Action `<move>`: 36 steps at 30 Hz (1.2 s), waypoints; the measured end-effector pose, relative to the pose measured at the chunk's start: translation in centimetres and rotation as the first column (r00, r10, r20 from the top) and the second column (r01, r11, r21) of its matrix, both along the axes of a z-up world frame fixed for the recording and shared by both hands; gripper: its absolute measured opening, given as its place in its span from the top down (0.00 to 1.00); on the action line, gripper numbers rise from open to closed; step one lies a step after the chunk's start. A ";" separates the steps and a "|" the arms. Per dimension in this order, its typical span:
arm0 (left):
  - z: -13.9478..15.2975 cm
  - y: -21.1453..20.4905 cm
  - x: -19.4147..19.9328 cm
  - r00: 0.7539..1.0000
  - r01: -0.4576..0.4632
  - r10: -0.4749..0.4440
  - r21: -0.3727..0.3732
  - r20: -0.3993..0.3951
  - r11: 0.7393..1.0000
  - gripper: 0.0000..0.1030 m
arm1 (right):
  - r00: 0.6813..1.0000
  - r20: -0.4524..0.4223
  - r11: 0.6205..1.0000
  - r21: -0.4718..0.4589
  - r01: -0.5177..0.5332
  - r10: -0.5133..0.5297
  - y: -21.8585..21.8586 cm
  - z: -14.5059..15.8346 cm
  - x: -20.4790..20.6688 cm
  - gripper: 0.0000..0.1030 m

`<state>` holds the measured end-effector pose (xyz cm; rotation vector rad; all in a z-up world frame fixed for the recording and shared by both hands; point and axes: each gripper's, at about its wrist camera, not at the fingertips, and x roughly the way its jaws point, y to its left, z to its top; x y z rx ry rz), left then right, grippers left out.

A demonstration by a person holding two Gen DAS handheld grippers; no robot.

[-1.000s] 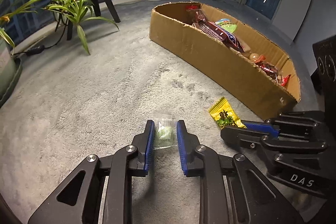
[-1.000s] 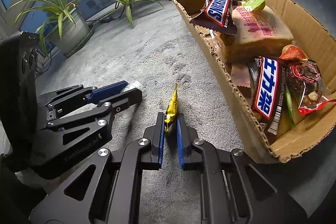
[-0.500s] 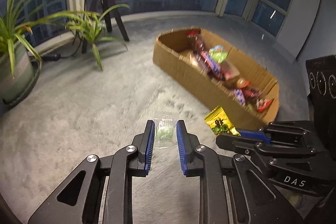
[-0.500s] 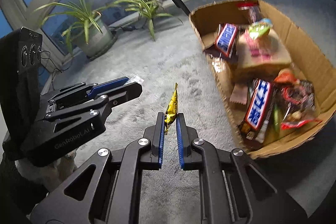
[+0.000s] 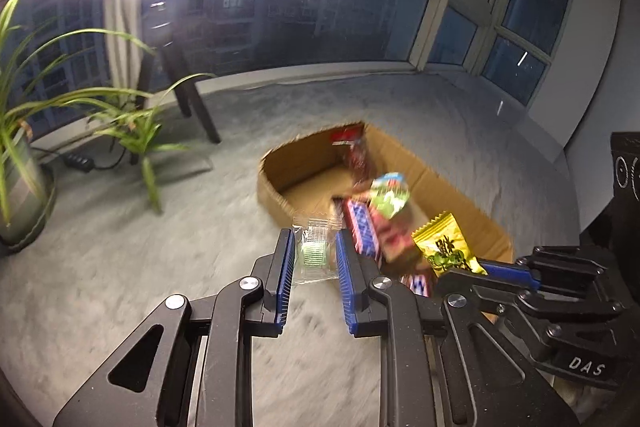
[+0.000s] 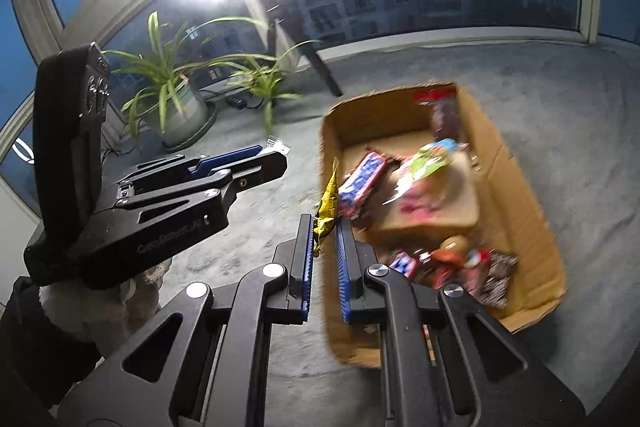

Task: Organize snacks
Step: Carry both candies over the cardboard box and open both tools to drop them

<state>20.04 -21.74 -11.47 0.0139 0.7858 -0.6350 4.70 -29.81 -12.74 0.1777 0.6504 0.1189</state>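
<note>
My left gripper (image 5: pixel 313 254) is shut on a small clear packet with a green sweet (image 5: pixel 314 251), held in the air near the cardboard box's (image 5: pixel 304 163) near left corner. My right gripper (image 6: pixel 323 231) is shut on a yellow snack packet (image 6: pixel 329 207), seen edge-on here and flat-on in the left wrist view (image 5: pixel 446 247). It hangs over the near edge of the box (image 6: pixel 516 187). The box holds several wrapped snacks, among them a blue-and-red chocolate bar (image 6: pixel 364 183) and a green packet (image 6: pixel 430 157). Each gripper shows in the other's view: the right one (image 5: pixel 492 269), the left one (image 6: pixel 264 153).
Grey carpet (image 5: pixel 120 267) covers the floor. Potted plants (image 6: pixel 172 91) and a power strip with cable (image 5: pixel 80 161) stand along the window wall at the left. A dark tripod leg (image 5: pixel 200 107) rises behind the box. A bright ring light glares overhead.
Both grippers have risen from the carpet with their packets and moved toward the box. The box now appears lower and smaller, with its inside in view.
</note>
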 end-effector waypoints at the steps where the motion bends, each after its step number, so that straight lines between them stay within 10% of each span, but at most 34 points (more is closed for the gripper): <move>1: 0.0 -0.5 0.3 1.000 -0.003 0.003 0.000 0.001 1.000 0.81 | 1.000 -0.002 1.000 -0.004 0.002 -0.002 -0.4 0.1 0.2 0.89; 25: -0.5 -7.1 5.1 0.999 -0.026 0.027 0.009 -0.047 1.000 0.79 | 0.998 -0.064 1.000 -0.017 0.011 -0.012 -6.6 -1.0 2.2 0.89; 28: -0.3 -7.4 5.0 0.999 -0.023 0.024 0.025 -0.039 0.999 0.66 | 0.998 -0.069 1.000 -0.011 0.008 -0.009 -6.6 -1.1 2.1 0.88; 32: 0.0 -7.4 4.7 0.999 -0.029 0.030 0.029 -0.025 0.999 0.61 | 0.998 -0.051 1.000 -0.019 0.020 -0.021 -6.5 -0.9 1.4 0.61; 36: 0.4 -7.1 4.3 0.999 -0.030 0.031 0.029 -0.013 0.999 0.61 | 0.998 -0.044 0.999 -0.022 0.034 -0.035 -6.6 -0.6 0.8 0.61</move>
